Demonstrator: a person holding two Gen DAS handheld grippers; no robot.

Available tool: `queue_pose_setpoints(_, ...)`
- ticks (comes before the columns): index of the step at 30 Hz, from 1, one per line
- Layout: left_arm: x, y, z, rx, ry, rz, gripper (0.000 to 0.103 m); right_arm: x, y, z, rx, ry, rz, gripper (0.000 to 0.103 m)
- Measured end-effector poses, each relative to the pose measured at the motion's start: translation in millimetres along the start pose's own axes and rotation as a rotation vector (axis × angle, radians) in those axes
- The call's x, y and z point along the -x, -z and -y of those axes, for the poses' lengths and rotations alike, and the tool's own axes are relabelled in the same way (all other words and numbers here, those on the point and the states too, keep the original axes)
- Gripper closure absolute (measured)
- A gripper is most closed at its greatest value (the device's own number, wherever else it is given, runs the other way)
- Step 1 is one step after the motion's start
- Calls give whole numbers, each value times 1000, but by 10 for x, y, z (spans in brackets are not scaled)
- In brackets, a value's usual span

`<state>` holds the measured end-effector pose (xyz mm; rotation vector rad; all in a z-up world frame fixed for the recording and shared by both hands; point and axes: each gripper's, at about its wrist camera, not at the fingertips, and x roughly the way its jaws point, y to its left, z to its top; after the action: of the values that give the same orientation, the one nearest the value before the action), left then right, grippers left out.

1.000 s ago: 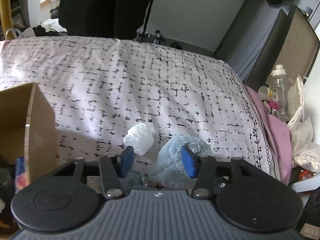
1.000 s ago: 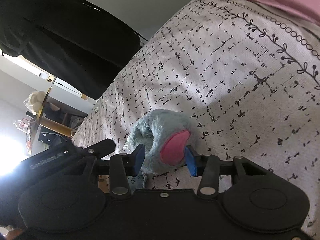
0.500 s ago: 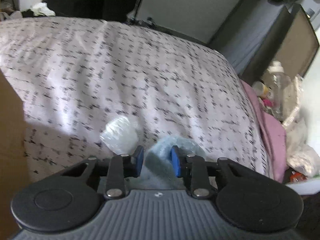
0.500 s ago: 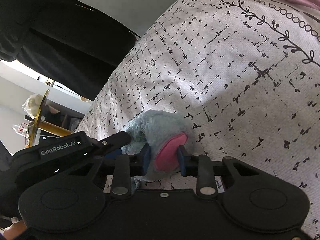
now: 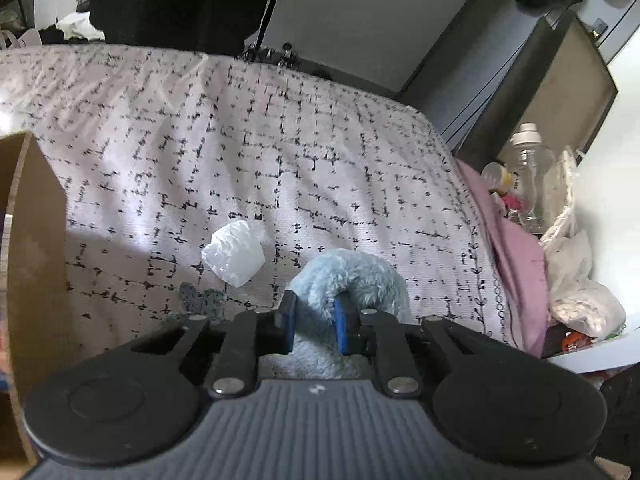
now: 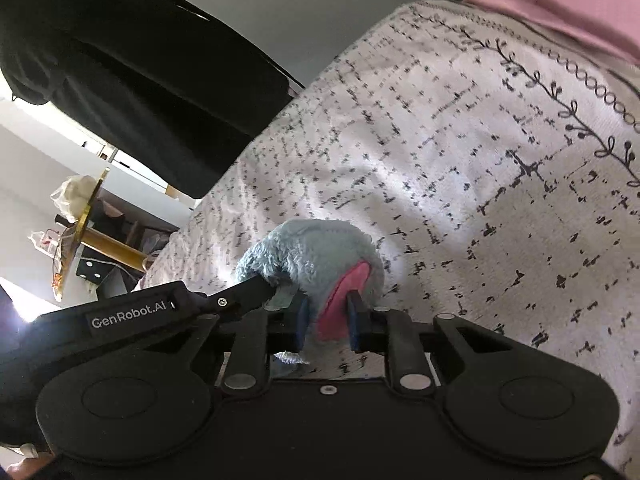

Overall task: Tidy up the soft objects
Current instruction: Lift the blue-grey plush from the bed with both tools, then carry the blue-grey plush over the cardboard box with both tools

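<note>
Plush toy (image 5: 352,276) — pale blue, fuzzy, with a pink patch (image 6: 344,300) — lies on the bedspread (image 5: 280,160) at the lower centre of both wrist views. The left gripper (image 5: 314,320) has its blue pads nearly closed, pinching a fold of blue fur; the right gripper (image 6: 326,320) is likewise narrowed, clamped on the pink patch. In the right view the left gripper's body enters from the lower left, its white label reading "GenRobot.AI" (image 6: 130,314). A crumpled white plastic wad (image 5: 234,254) sits just left of the toy. A cardboard box (image 5: 36,248) stands at the left edge — bottles (image 5: 532,168) clutter the right.
</note>
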<state>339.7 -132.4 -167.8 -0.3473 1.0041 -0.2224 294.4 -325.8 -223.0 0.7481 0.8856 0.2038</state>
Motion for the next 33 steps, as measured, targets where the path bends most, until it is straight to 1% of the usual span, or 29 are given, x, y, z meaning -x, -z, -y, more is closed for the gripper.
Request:
queue_pose_setpoints(9,533,60,-70,2,8,68,85,271,153,-382,57,-17,25,84)
queue_pose_setpoints(14,773,115,-173,21,15,94,85,418,278,-621,109,-10,34,84)
queue_pose_setpoints(18,966,155,-235,19,20,113,85,509,362,-764,124,-12,41,84)
queue_pose_setpoints(24,1227,192,-341,26,25,143,85,618,482,-994,156,-15,49,83)
queue_pose_setpoints(33,1563,266,-591,58,22,183,85,668,666,-1313,208,-30,46,83)
